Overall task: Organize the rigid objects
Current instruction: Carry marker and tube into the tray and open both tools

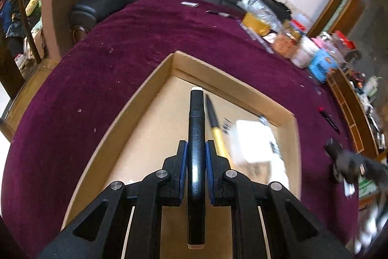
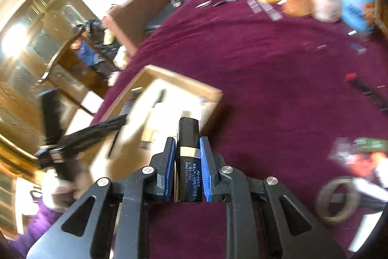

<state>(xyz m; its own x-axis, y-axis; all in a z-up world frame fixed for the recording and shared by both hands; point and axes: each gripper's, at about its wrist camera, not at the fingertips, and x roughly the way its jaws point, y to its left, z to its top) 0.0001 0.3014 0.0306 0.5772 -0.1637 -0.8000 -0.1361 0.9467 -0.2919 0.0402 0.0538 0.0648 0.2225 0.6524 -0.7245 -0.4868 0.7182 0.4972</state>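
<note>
A: What surrounds the left claw (image 1: 196, 162)?
B: It clamps one black marker (image 1: 197, 137) above the cardboard box (image 1: 145, 98); one yellow pen (image 1: 214, 128) and blurred white items lie just right of it.
A: The right claw (image 2: 187, 162)?
B: It grips one black lipstick (image 2: 188, 137) over the maroon tabletop (image 2: 266, 64), the box just ahead-left. The clutter far ahead is too blurred to count.

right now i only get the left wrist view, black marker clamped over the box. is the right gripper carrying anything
Observer: Yes, the right gripper is shut on a black lipstick tube with a gold band.
Operator: is it over the box yet
Observer: Not quite; the tube's tip just overlaps the near wall of the cardboard box, and the gripper's body is over the maroon tablecloth.
Operator: anything on the cloth near it
Observer: A dark ring-shaped thing, blurred, lies at its lower right.
</note>
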